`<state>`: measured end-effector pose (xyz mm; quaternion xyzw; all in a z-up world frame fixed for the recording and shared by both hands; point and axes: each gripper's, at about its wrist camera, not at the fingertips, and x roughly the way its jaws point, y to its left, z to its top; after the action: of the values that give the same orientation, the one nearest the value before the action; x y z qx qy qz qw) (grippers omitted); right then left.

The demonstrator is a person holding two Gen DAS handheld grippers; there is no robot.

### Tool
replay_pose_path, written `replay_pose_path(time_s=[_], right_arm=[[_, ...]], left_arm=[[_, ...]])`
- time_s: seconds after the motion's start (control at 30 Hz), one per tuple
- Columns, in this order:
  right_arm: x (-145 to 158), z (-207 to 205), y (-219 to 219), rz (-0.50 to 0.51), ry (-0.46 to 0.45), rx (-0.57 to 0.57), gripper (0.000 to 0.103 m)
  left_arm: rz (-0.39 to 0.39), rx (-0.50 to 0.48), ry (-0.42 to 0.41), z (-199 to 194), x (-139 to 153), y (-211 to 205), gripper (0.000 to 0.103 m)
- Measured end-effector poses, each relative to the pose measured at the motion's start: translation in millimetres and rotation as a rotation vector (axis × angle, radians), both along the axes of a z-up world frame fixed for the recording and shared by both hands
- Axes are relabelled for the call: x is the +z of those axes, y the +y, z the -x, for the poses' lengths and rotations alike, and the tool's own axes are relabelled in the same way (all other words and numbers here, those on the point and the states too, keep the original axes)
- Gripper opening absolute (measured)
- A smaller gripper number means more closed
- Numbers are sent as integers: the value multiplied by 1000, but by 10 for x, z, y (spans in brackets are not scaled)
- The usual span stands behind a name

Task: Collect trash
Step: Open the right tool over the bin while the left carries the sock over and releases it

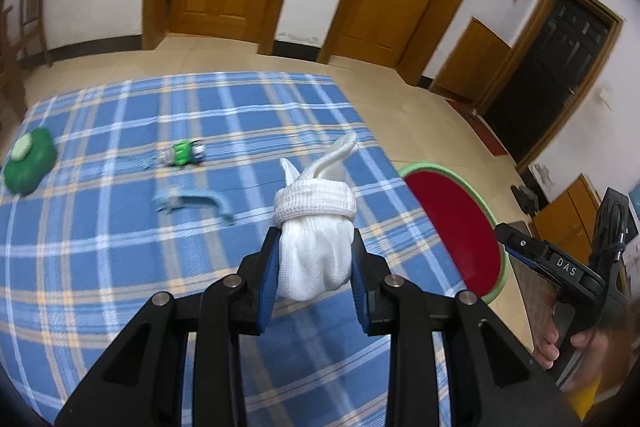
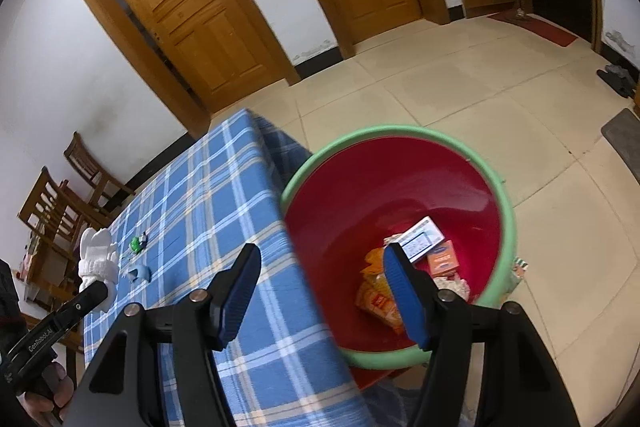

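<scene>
Our left gripper (image 1: 314, 259) is clamped on a rolled white glove (image 1: 316, 227), held above the checked tablecloth (image 1: 120, 267). The glove's long axis runs up and away from the jaws, its loose fingers pointing toward one o'clock. What matters next, we judge, is the red bin (image 1: 452, 227) with the green rim: from the glove it lies at three o'clock, just past the table edge. Our right gripper (image 2: 320, 291) is nearer the bin, hanging over its rim with jaws wide and nothing between them. Only the right wrist view shows wrappers and cartons (image 2: 416, 259) in the bin; only the left shows a green lidded container (image 1: 28, 163) at ten o'clock.
</scene>
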<state>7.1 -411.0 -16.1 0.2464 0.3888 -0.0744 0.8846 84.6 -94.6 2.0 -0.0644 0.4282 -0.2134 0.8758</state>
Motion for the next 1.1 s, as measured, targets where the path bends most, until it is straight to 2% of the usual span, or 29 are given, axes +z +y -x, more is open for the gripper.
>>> replay_pose_path(time_s=[0.23,0.53,0.9,1.1], right_arm=[[62,140,-291,13,-22,-90,70],[55,287,-677,10,-41,-186,70],[21,397,-939,-18,-56,-246,71],[-14,398,-979,-31,-51,-249,71]], left_arm=[[-11,-98,3,-98,19,-466,32],[-40,-236,32,-149,-105,-1187,32],[-75,-349,58,-101,-276,-1892,32],[-74,-363,71,-95,-301,-1996,42]])
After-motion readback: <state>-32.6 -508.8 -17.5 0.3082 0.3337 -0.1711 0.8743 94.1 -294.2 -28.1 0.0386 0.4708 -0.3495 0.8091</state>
